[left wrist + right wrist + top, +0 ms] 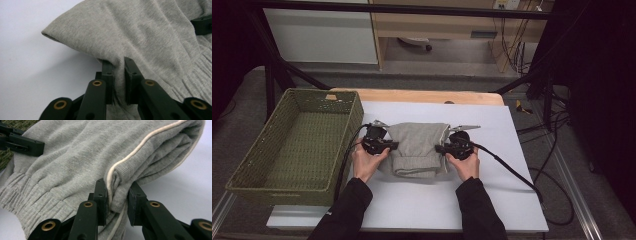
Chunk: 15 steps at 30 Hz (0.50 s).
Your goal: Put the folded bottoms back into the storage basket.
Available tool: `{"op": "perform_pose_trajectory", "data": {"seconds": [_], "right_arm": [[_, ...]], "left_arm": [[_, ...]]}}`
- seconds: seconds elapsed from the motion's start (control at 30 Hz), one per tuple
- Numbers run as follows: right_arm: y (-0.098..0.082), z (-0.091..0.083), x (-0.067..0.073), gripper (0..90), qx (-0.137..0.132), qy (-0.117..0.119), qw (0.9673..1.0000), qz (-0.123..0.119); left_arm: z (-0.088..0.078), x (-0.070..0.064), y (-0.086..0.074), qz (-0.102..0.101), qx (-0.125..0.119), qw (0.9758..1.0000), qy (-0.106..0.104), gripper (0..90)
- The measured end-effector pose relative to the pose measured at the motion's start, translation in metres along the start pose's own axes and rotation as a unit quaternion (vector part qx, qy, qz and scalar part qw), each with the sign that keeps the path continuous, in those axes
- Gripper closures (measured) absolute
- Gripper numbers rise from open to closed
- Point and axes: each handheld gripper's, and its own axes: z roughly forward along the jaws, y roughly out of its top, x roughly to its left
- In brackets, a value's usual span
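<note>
A folded grey garment (418,149) with a cream side stripe and ribbed cuffs lies on the white table sheet (492,200). My left gripper (388,145) is shut on the garment's left edge; in the left gripper view the grey fabric (120,45) is pinched between the two black jaws of that gripper (119,65). My right gripper (443,148) is shut on the right edge, where the striped fold (130,165) is clamped between its jaws (117,186). Each gripper view also shows the other gripper's jaw tip at the far side of the cloth.
A green woven basket (252,160), with nothing in it, stands at the left, touching the table sheet's edge. A wooden table edge (422,95) runs behind the sheet. Cables (512,172) trail from the grippers to the right and off the table.
</note>
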Motion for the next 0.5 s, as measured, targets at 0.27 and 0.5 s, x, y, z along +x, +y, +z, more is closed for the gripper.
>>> {"op": "perform_pose_trajectory", "data": {"seconds": [0.27, 0.5], "right_arm": [[-0.001, -0.007, 0.003, 73.3, -0.006, -0.001, 1.0000, -0.006], [-0.002, -0.014, 0.006, 73.2, -0.012, 0.004, 0.9999, -0.008]], "left_arm": [[-0.004, -0.004, 0.001, 0.005, -0.001, 1.0000, -0.004, 80.6], [-0.010, -0.006, 0.001, 0.009, -0.004, 0.9999, -0.008, 80.6]]}}
